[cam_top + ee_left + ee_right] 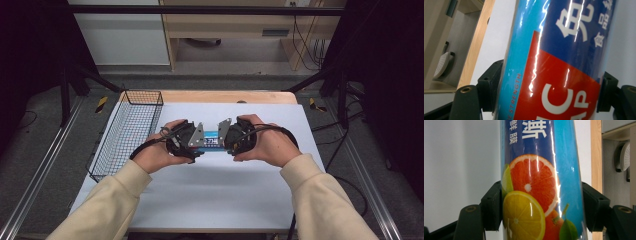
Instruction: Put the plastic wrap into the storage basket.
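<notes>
You have the blue roll (211, 138) pinched at each end, left gripper (192, 141) and right gripper (231, 135) both clamped on it, so it hangs level just above the white table (215, 200). Beyond your left hand, the wire basket (131, 131) looks the likely destination.

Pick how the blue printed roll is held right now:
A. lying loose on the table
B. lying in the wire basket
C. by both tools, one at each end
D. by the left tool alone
C: the left tool and right tool each have jaws against the blue roll.
</notes>
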